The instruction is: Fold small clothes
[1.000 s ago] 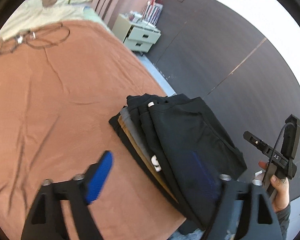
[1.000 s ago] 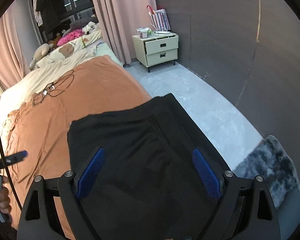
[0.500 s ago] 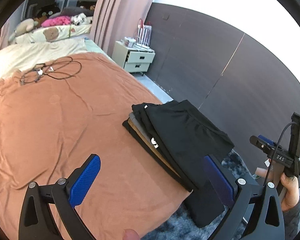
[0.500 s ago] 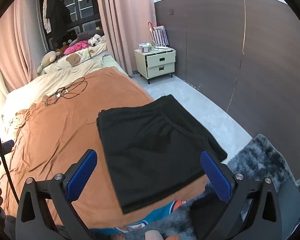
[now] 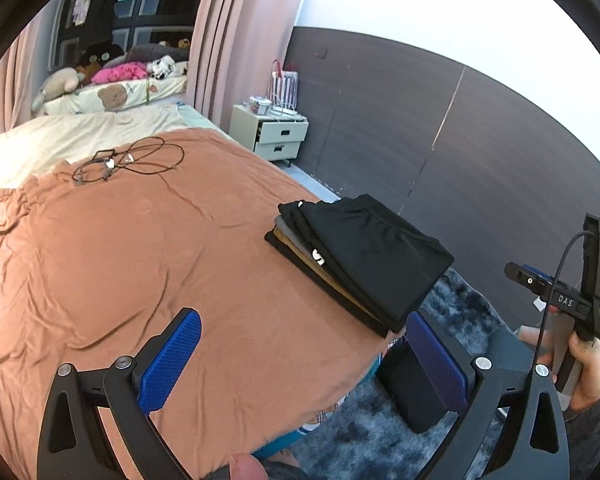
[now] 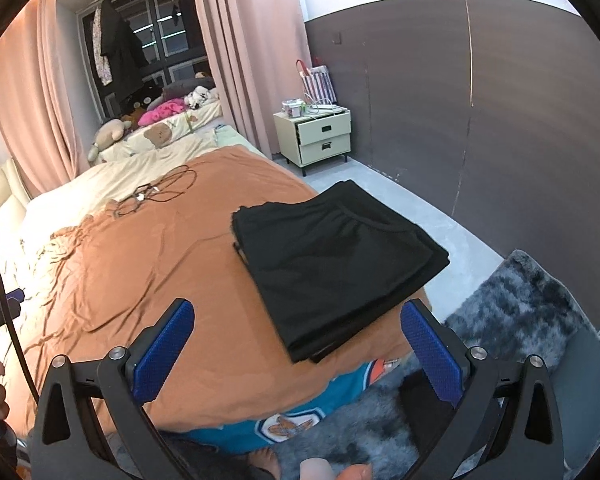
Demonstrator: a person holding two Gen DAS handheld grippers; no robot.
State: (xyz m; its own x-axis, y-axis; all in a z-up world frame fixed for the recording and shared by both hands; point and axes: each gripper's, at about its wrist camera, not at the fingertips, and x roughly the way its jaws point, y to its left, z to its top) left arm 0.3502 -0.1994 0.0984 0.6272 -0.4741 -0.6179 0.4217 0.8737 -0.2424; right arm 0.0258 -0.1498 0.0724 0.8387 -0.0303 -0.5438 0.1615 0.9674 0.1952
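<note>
A stack of folded clothes [image 5: 360,256], black on top with grey and tan layers below, lies at the right front corner of the bed's orange sheet [image 5: 140,260]. It shows in the right wrist view as a black folded pile [image 6: 336,256]. My left gripper [image 5: 304,364] is open and empty, held back from the bed edge, below the stack. My right gripper [image 6: 300,352] is open and empty, held off the bed's front edge just below the pile. The right gripper also shows at the right of the left wrist view [image 5: 564,300].
A tangle of dark cables [image 5: 124,162] lies far back on the sheet. Pillows and plush toys [image 6: 156,128] sit at the bed's head. A cream nightstand [image 6: 320,140] stands by the dark wall. A grey shaggy rug [image 6: 516,304] covers the floor at right.
Both grippers have pulled back and up from the stack, away from the bed. The stack now looks smaller and farther off. Both stay open.
</note>
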